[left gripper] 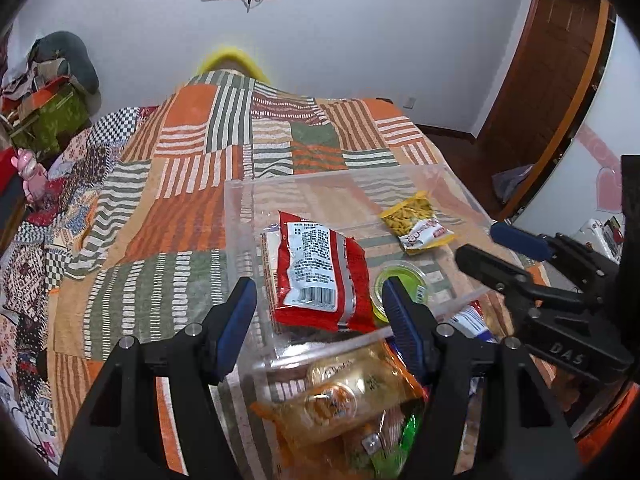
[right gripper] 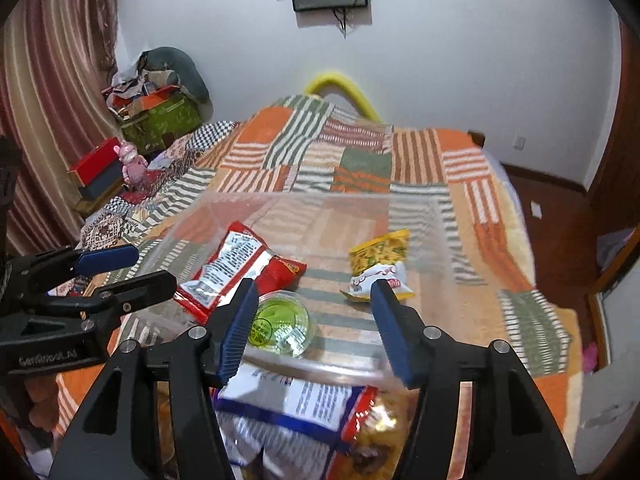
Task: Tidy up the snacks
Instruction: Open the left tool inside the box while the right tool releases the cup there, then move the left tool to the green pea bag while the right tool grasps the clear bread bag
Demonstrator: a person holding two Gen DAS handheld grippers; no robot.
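Snacks (left gripper: 320,272) lie in the clear bin (left gripper: 240,216) ahead of both empty, spread tools (left gripper: 320,308) (right gripper: 312,312).

The bin (left gripper: 448,184) is clear, smooth plastic. Inside it, the red packet (left gripper: 320,276) is glossy, crinkled foil, and the green cup (right gripper: 282,322) has a shiny film lid. Under the bin, the bedspread (left gripper: 180,184) is matt woven cloth. The fingers (right gripper: 236,328) carry ribbed blue pads.

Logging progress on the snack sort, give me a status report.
Left gripper open, right gripper open, both empty. Red packet, yellow packet, green cup in clear bin. Nothing blocking.
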